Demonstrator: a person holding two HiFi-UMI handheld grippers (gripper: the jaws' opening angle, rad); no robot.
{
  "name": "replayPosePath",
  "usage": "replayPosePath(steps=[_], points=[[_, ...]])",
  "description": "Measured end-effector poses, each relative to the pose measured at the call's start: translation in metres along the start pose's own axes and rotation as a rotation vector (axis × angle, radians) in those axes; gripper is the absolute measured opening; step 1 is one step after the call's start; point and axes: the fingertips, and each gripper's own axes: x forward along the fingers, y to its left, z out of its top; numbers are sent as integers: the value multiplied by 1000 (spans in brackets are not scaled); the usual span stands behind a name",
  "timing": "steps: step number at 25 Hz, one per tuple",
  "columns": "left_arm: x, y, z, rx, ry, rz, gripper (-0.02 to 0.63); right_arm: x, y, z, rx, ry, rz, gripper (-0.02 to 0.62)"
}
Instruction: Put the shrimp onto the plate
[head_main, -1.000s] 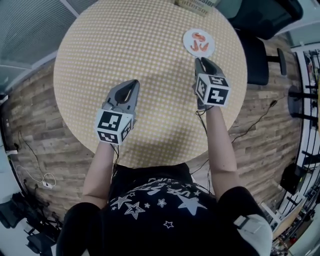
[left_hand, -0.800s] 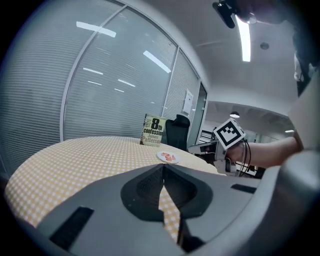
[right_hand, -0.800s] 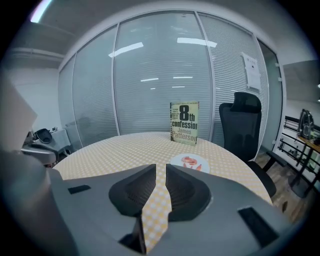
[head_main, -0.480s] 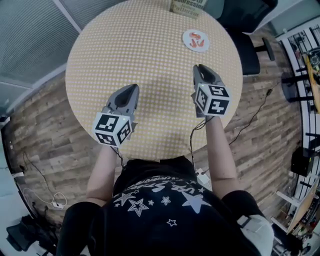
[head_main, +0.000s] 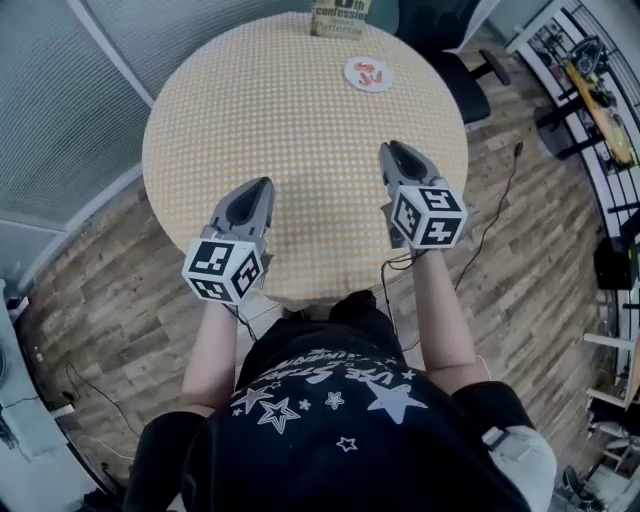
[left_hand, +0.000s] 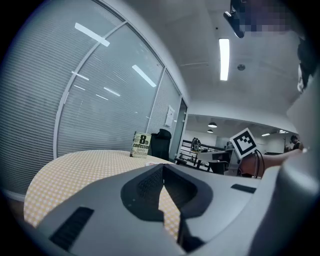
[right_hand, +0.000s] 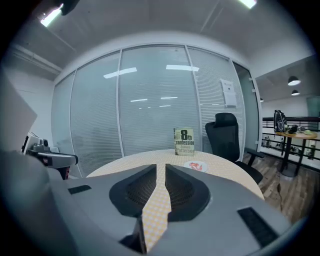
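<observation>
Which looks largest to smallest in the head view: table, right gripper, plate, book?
1. table
2. right gripper, though it is nearest the camera
3. plate and book: alike, so unranked; the frame edge crops the book.

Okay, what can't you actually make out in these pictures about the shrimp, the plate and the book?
Shrimp: too small in the head view and right gripper view to count.
Book: its top is cut off by the head view's upper edge.
Plate: in the left gripper view, almost wholly hidden behind the left tool.
</observation>
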Motion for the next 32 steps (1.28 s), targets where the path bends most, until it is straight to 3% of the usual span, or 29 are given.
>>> replayPosePath(steps=[10, 20, 32], points=[[-32, -46, -11, 31, 3, -134, 2, -96, 25, -39, 71, -4, -66, 66], [-58, -83, -14, 74, -1, -112, 2, -146, 39, -53, 101, -38, -10, 66], [-138, -202, -62, 83, 49, -90, 2, -288, 54, -86, 98, -88, 85, 51]])
